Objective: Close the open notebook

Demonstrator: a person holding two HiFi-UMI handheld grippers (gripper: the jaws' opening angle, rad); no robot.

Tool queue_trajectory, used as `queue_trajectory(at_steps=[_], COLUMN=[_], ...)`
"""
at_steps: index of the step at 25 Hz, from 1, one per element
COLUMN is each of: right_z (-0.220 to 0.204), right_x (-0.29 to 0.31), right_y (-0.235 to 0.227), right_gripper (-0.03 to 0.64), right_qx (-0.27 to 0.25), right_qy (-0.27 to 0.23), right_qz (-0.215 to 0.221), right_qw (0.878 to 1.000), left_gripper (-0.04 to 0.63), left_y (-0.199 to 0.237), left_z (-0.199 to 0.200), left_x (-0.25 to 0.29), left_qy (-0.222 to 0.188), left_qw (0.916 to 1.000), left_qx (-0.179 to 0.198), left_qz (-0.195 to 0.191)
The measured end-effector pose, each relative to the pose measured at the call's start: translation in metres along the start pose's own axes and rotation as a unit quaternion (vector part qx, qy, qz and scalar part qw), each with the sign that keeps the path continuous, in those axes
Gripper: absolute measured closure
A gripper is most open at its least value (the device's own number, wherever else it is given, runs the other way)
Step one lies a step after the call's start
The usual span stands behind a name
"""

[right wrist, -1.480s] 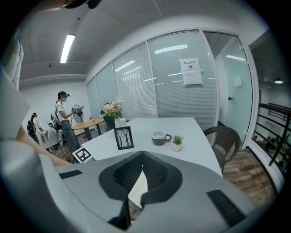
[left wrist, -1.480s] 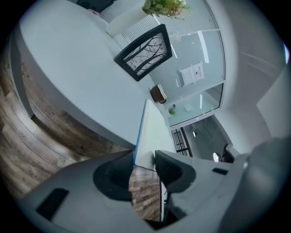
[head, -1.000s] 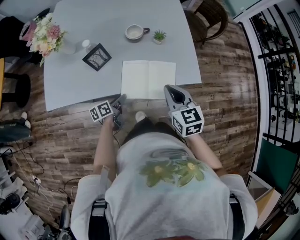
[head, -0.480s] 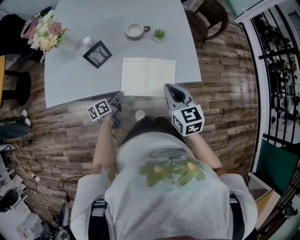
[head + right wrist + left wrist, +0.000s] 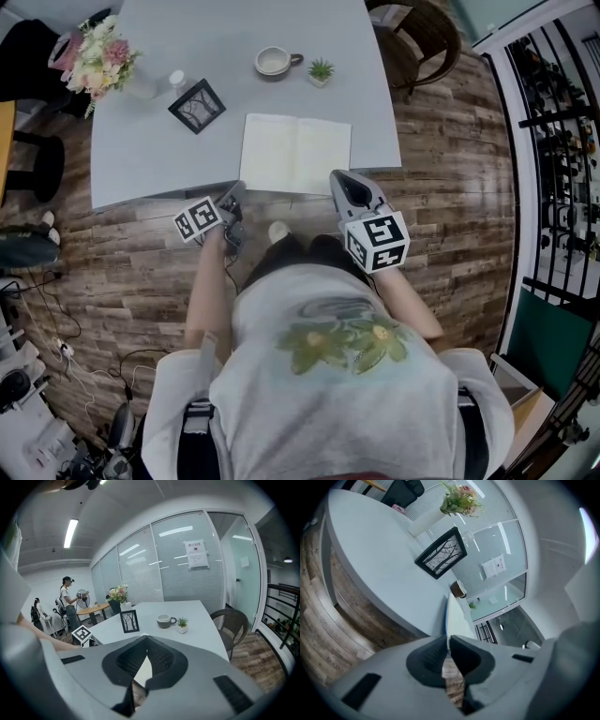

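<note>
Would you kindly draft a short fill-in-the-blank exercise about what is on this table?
1. The notebook lies ___ on the grey table.
2. The cup stands beside a small potted ___.
3. In the head view, the flowers stand at the table's far ___ corner.
Missing words: open; plant; left.

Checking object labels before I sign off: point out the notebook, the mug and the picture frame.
notebook (image 5: 270,153), head view, left page.
mug (image 5: 272,62), head view, its bowl.
picture frame (image 5: 197,106), head view, its glass.
</note>
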State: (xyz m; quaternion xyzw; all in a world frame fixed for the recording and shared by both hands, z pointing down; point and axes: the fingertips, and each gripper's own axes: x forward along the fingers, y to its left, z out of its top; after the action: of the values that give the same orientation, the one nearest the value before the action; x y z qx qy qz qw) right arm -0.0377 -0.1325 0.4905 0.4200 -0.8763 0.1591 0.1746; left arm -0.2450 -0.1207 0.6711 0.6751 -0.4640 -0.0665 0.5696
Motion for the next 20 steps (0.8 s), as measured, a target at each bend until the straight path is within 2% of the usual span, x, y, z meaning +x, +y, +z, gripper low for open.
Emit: queue_trajectory(at_steps=[5, 20], right_z=[0.000, -0.002], right_x=[-0.005, -0.023], right_y=[-0.005, -0.029], right_gripper=[0.600, 0.600], right_qx=[-0.005, -0.012], right_qy=[0.003, 0.007], right_qz=[0.009, 0.024], right_qw=[1.000, 1.000], left_gripper=[0.572, 0.575], left_y=[-0.008, -0.027], left_z=[0.002, 0.007], left_x=[-0.004, -0.010], left_qy=[-0.017, -0.045], left_qw=[0.9998, 0.9967], left_qx=[-0.001, 0.046], left_qz=[0.001, 0.050])
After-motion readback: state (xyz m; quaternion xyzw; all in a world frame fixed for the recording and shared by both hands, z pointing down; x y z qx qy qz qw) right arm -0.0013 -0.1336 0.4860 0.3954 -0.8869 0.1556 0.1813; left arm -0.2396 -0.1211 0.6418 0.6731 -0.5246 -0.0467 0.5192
